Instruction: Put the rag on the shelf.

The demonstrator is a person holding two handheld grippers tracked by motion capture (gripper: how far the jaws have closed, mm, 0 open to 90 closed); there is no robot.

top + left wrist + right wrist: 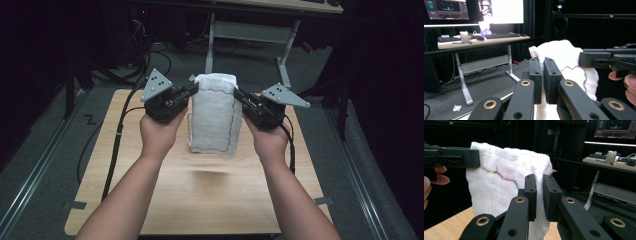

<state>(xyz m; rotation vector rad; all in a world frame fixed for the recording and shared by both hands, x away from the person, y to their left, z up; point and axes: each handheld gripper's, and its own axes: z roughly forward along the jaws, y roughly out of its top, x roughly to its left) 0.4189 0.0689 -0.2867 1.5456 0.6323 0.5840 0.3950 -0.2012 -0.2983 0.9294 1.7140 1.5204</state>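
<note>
Cloth (215, 115) stitching colours, R tongs (539, 195) view

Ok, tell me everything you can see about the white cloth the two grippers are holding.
The white cloth looks like soft woven cotton, folded, with a wavy multicoloured stitch line near its edge. It hangs upright above the wooden table, the bottom edge apparently just off the surface. The left gripper pinches one top corner and the right gripper the other, fingers closed on the fabric, which drapes down between them.
</note>
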